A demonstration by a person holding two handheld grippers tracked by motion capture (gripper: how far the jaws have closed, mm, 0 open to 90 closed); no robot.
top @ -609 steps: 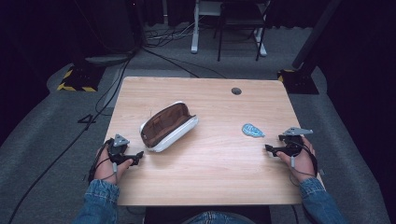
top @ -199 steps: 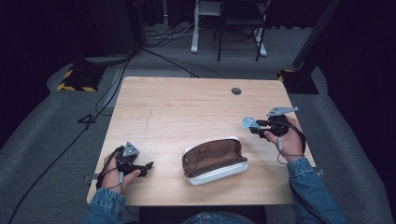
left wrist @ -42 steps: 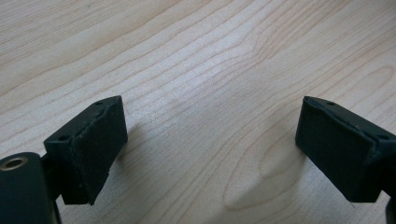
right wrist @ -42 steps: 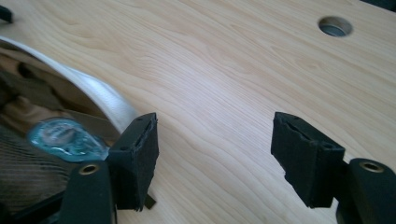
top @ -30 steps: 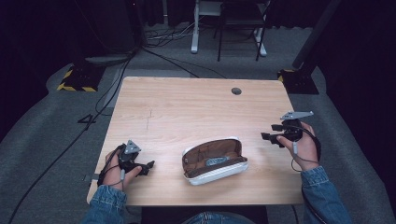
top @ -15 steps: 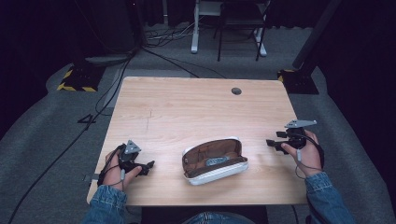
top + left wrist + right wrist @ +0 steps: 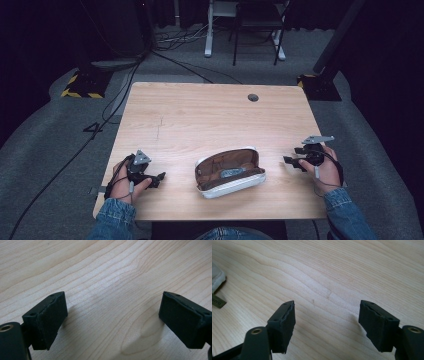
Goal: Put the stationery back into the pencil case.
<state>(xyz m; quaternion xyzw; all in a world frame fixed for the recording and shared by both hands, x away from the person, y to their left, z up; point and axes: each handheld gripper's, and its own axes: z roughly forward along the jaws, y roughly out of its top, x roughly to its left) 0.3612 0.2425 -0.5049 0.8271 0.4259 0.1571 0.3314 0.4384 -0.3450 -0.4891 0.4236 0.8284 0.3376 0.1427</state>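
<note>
From the high view we see an open pouch (image 7: 230,171) near the table's (image 7: 210,115) near edge, between the 2 grippers, with a small grey item (image 7: 231,173) inside. The left gripper (image 7: 156,178) rests at near left, the right gripper (image 7: 290,162) at near right.

In the left gripper view, we see its jaws spread over bare wood.

In the right gripper view, its jaws are released too; the pouch's white corner (image 7: 217,277) sits far left.

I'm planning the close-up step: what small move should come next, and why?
Probably bring the right gripper in toward the pouch: it lies open with a small item inside, and both grippers are open and empty, the left gripper apart too.
</note>
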